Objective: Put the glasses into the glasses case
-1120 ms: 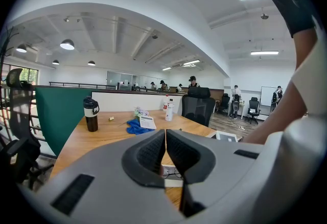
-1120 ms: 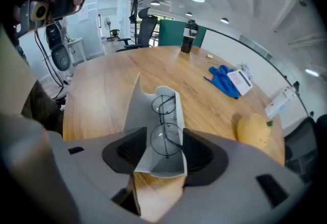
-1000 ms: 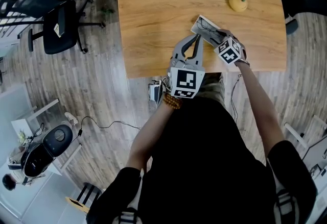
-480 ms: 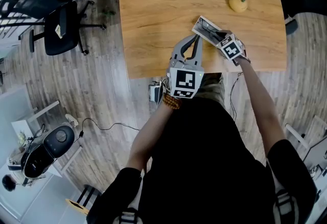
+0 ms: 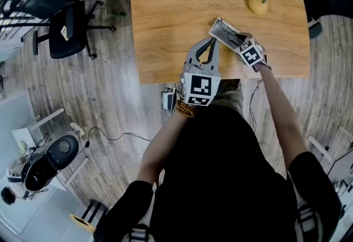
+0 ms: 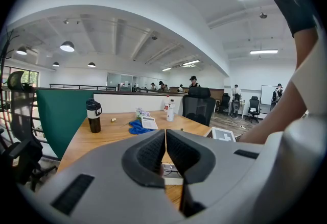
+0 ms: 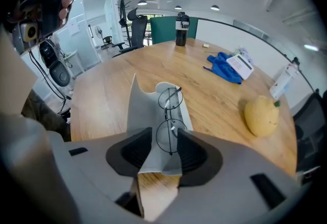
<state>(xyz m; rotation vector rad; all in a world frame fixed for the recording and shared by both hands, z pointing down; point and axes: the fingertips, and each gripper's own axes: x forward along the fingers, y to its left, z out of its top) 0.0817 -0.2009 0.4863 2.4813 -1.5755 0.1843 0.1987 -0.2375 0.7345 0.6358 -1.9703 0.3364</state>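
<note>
1. The right gripper (image 7: pixel 163 135)'s fingers, its jaws just opening wider, hide both sides of the near end of the glasses case (image 7: pixel 145 110) between them
2. Beyond the left gripper (image 6: pixel 165 133)'s closed fingers, only a sliver of the case shows
3. Head view: the right fingertips are lost behind its marker cube (image 5: pixel 249 54)
</note>
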